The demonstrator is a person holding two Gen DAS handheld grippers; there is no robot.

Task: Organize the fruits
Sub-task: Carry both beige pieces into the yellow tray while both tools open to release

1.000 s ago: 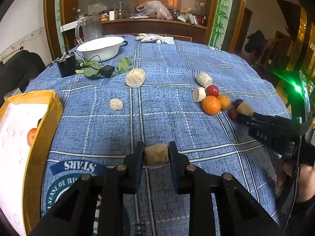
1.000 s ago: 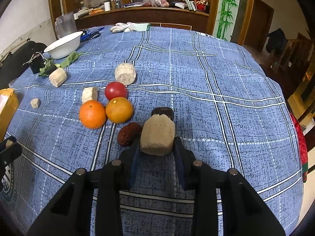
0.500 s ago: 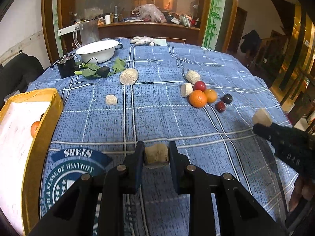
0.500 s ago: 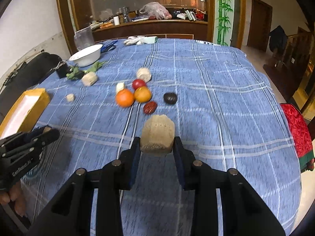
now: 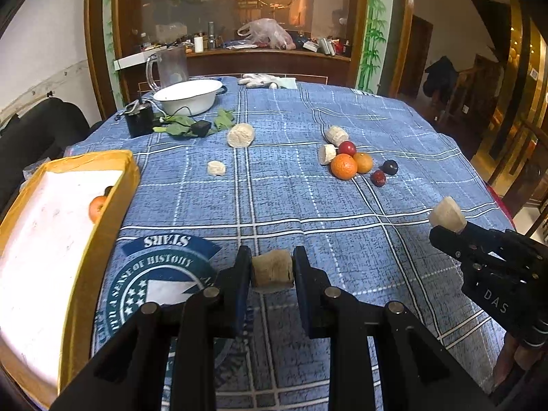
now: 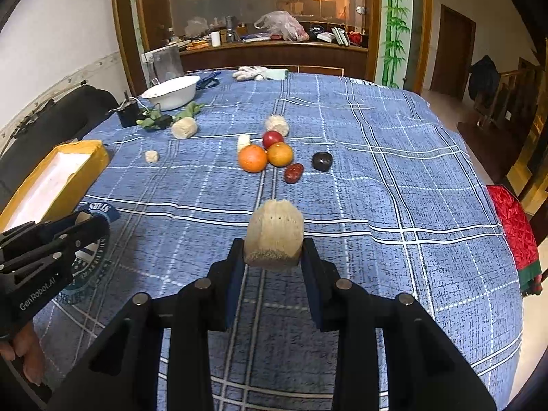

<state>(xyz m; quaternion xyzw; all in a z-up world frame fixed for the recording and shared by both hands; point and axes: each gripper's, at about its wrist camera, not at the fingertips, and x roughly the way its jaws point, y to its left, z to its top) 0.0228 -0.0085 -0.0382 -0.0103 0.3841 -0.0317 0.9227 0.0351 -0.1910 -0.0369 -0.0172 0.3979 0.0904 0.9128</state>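
From the left wrist: your left gripper [image 5: 272, 270] squeezes a small tan chunk [image 5: 272, 269] above the table's near edge, close to the yellow box [image 5: 102, 226] on the left edge.

From the right wrist: your right gripper [image 6: 273, 257] pinches a bigger tan chunk [image 6: 274, 234], lifted clear, probably to carry it to that box [image 6: 58, 178].

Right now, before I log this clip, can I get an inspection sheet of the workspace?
Surface: round table under a blue plaid tablecloth.
Job's things: two oranges, red fruit, two dark fruits, beige chunks loose; yellow box with an orange inside.
Clutter: white basin, leaves, gloves, clear jug.
Grippers: left gripper and right gripper each shut on a beige chunk.
Cables: thin wire by the black device.
Surroundings: cluttered counter, dark chair.
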